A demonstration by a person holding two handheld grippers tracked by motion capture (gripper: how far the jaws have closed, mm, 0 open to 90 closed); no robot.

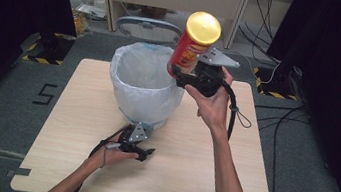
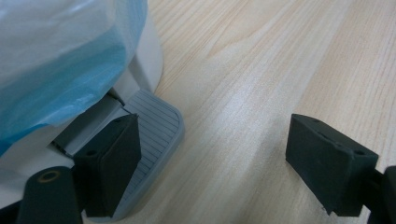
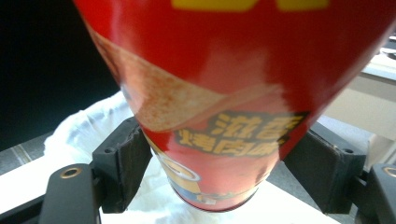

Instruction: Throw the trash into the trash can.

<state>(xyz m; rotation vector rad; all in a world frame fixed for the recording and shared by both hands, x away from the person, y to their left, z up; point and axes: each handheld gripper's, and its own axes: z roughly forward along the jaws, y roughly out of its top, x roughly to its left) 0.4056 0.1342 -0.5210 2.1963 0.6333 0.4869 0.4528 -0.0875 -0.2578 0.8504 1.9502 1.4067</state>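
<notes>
A red crisp can (image 1: 191,48) with a yellow lid is held upright in the air by my right gripper (image 1: 185,76), shut on its lower half, just over the right rim of the bin (image 1: 145,85). In the right gripper view both pads squeeze the red crisp can (image 3: 219,116), with the white bag liner (image 3: 88,126) below. My left gripper (image 1: 142,153) rests low on the table in front of the bin, open. In the left gripper view, one of its pads (image 2: 112,158) sits over the bin's grey ribbed pedal (image 2: 156,128); the other is over bare wood.
The bin is lined with a white and blue plastic bag (image 2: 56,60) and stands at the back middle of the light wooden table (image 1: 199,165). A cable loop (image 1: 239,115) hangs from the right gripper. Dark curtains flank the table; a chair (image 1: 148,27) stands behind.
</notes>
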